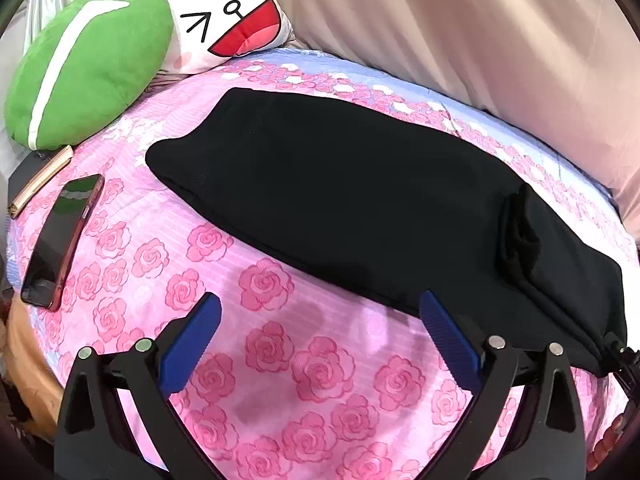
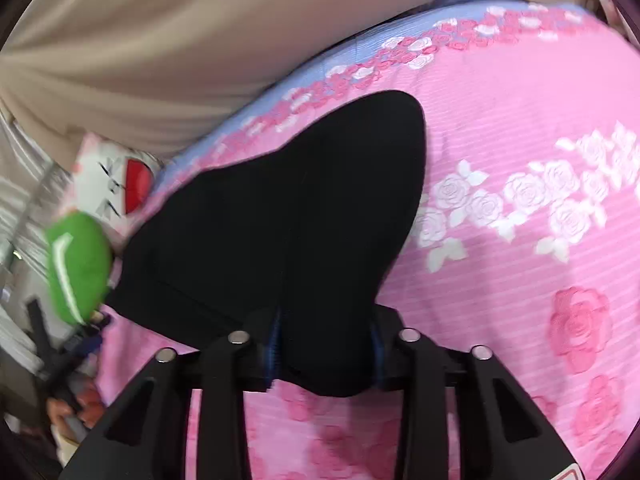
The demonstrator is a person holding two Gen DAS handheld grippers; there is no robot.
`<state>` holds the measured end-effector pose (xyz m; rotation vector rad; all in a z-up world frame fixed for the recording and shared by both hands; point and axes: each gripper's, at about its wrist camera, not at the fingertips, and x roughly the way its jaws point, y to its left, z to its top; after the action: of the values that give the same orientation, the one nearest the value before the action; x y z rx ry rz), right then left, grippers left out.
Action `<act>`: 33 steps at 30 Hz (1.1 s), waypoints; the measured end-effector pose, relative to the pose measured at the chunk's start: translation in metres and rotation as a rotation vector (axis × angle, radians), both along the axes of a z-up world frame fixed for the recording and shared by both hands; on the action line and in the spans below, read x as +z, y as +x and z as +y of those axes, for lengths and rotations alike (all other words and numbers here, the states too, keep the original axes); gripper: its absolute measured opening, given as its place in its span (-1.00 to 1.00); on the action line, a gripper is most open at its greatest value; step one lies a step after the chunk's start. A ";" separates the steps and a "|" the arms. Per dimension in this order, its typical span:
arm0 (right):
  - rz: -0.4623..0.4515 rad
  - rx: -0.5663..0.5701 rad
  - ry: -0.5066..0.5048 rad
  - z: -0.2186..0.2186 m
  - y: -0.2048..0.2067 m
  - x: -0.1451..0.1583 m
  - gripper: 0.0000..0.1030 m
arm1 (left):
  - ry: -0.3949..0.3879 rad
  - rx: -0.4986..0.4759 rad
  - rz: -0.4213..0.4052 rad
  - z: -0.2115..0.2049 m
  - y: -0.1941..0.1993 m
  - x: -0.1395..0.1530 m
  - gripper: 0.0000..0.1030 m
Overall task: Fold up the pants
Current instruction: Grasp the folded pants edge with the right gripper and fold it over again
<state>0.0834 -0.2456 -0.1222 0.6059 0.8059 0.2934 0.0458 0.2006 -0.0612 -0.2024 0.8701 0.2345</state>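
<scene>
Bright, even light; fisheye-bent edges, dark corners; right-wrist view motion-blurred.

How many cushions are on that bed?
2. A green plush cushion with a white stripe lies at the far left, and a white cartoon-face cushion sits beside it against the beige curtain. Others may be hidden.

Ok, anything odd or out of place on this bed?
The phone and a slim gold-edged item lie on the bedspread near the black pants. Pants bunch unevenly near one end.
</scene>
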 end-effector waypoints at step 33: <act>-0.236 0.143 -0.492 0.030 -0.083 0.065 0.31 | 0.049 -0.122 0.081 -0.078 0.003 -0.021 0.91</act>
<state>0.0009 -0.2155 -0.0572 0.0492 0.6601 0.2774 0.0485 0.1230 -0.0827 -0.0949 0.9525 0.1510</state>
